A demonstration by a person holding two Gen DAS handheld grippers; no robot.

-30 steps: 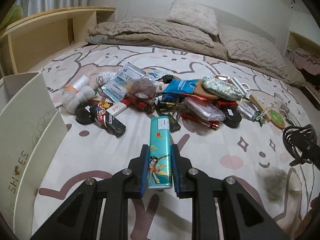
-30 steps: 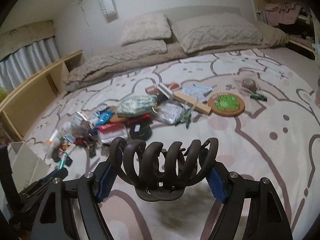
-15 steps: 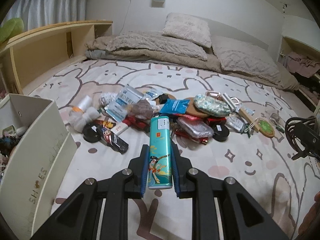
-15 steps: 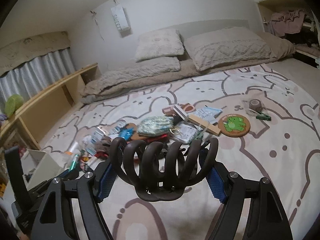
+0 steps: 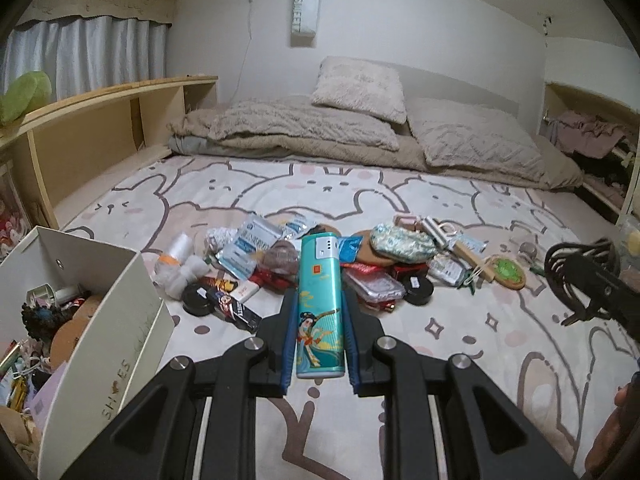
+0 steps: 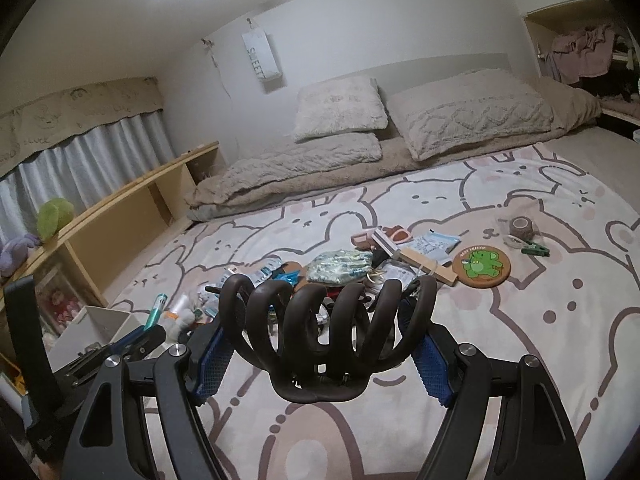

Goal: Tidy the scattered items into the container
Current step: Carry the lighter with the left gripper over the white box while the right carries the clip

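while both grippers carry loads, either could drop short of the box [image 5: 100,320].
left gripper [image 5: 320,304] clamps a lighter [image 5: 320,300]; right gripper [image 6: 326,344] pinches a hair claw [image 6: 328,332] loosely.

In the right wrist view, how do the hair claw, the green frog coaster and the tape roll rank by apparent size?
1. Hair claw, though nearness to the camera inflates it.
2. Green frog coaster.
3. Tape roll, smallest and farthest.
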